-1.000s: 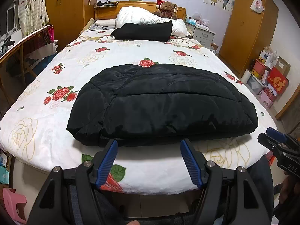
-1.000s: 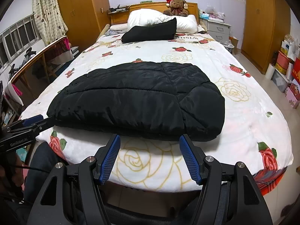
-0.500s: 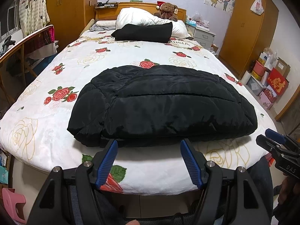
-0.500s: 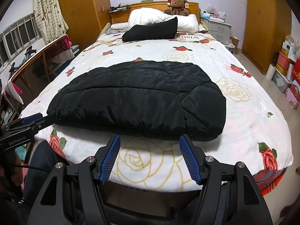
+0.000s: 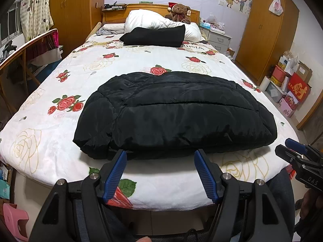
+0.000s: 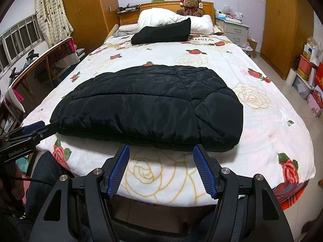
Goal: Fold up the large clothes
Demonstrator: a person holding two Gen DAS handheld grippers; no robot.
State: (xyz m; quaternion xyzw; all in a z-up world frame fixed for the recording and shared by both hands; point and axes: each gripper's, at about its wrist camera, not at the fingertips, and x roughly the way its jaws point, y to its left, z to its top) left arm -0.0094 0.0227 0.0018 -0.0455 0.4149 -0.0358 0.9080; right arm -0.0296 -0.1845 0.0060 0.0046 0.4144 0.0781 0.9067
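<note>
Bedroom with wooden wardrobes framed a bed [image 5: 141, 60] under a rose-print white blanket. From the left wrist view, a folded black quilted jacket [image 5: 177, 113] lay across the bed's near end; the left gripper [image 5: 160, 157] hung just short of its near edge, jaws apart and empty. From the right wrist view, the jacket [image 6: 149, 106] lay likewise, the right gripper [image 6: 160, 155] spread and holding nothing, clear of the fabric.

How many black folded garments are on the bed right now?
2. A padded jacket lies near the foot of the bed, just beyond both open grippers; a smaller folded piece rests against the white pillows. Others may be hidden.
</note>
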